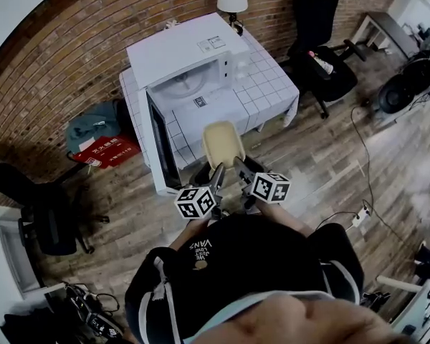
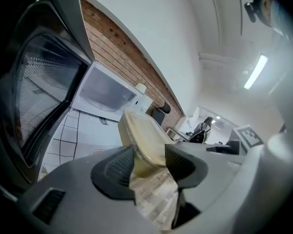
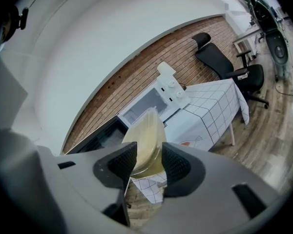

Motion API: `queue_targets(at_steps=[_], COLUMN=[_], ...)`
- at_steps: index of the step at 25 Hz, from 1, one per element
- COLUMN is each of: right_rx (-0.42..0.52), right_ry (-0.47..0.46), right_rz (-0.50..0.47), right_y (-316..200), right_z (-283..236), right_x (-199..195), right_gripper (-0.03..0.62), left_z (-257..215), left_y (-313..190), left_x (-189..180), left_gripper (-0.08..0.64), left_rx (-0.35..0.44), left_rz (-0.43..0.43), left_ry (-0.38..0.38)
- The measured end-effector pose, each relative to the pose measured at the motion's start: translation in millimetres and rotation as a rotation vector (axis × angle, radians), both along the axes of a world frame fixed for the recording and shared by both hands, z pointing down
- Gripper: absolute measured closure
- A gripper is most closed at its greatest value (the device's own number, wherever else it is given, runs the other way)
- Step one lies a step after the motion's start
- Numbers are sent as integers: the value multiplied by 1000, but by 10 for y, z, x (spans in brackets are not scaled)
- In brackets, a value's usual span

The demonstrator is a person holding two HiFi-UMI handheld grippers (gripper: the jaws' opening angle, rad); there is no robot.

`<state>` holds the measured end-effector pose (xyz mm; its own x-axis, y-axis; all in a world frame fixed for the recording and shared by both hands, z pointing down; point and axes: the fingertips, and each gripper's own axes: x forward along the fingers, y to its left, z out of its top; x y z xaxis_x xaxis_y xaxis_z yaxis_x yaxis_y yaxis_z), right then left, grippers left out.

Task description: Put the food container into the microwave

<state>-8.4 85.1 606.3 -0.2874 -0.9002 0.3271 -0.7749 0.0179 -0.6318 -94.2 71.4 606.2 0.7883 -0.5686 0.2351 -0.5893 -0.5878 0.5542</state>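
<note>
Claws: the left claw point(image 2: 150, 161) and the right claw point(image 3: 147, 164) are each closed partway, pinching the near rim of the same object, so the load is shared between them. Both point slightly downward and stand side by side, close together.

Tabletop point(image 1: 269, 84): covered with a checked cloth, it lies ahead of the claws and carries the microwave.

Microwave point(image 1: 190, 49): white, straight ahead of both claws, with its cavity point(image 1: 188, 84) exposed and apparently empty.

Door point(image 1: 163, 143): swung fully open, it stands ahead and to the left of the left claw, leaving the way to the cavity unobstructed.

Container point(image 1: 223, 143): pale, lidded and shallow, it juts forward from between the jaws of both claws. It is held in the air short of the cavity, touching neither tabletop nor microwave.

Progress: opening the door and lifting the container appear complete. Judging from this position, about half the task remains. The container has yet to be carried forward through the opening, set on the cavity floor and released by both claws.
</note>
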Motion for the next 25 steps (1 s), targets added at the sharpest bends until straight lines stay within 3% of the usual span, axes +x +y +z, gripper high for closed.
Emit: queue_targets(at_steps=[11, 25], right_rx=[-1, -18], right_ry=[-9, -26], right_rz=[22, -90], right_y=[-10, -438], right_z=[29, 26], right_x=[5, 310], right_gripper=[442, 442], left_z=[26, 11], left_y=[-24, -345], left_x=[8, 301], left_gripper=[357, 357], left_rx=[-1, -17], left_rz=[24, -91], left_ry=[-7, -19])
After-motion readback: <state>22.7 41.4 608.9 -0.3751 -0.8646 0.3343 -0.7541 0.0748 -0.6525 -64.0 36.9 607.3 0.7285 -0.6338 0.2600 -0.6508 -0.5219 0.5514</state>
